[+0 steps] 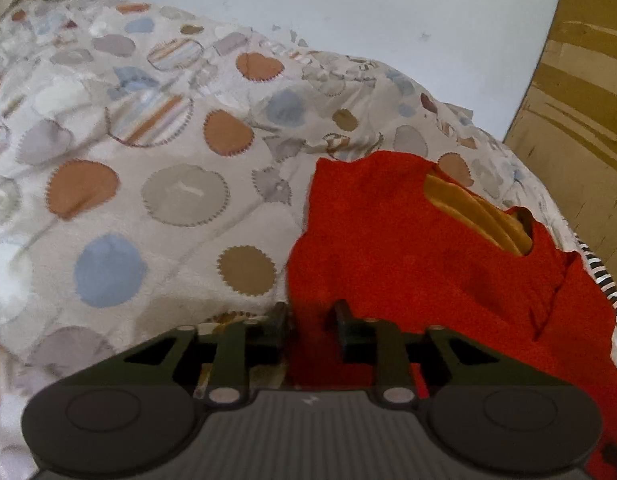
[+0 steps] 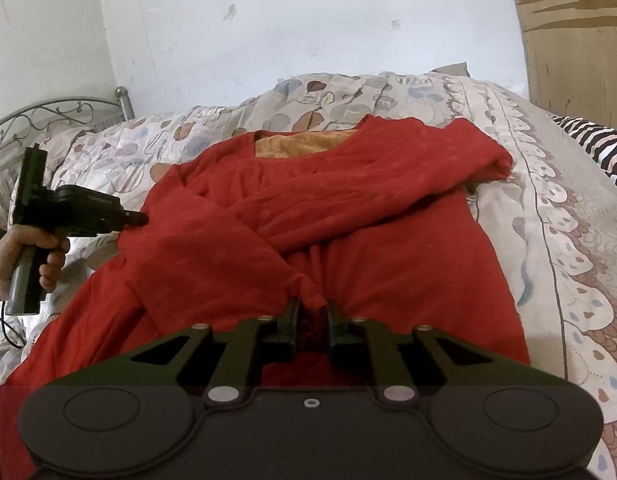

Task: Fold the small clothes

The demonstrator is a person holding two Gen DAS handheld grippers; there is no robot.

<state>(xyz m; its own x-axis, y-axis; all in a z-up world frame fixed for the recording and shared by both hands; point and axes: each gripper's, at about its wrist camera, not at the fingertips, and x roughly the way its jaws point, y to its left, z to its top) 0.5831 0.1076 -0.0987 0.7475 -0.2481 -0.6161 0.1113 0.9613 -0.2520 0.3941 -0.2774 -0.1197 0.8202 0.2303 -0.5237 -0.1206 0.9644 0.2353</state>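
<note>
Over the bed (image 2: 548, 208), right gripper (image 2: 312, 312) angled down, jaws parted around red garment (image 2: 388, 220) cuff, left gripper (image 1: 311, 314) parted astride its edge.

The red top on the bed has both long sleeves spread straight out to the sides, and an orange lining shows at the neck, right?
Not quite. The sleeves are not spread out: in the right wrist view both are folded in over the chest of the red top and cross near the middle. The rest holds: it lies on the bed, with orange lining showing at the neck.
</note>
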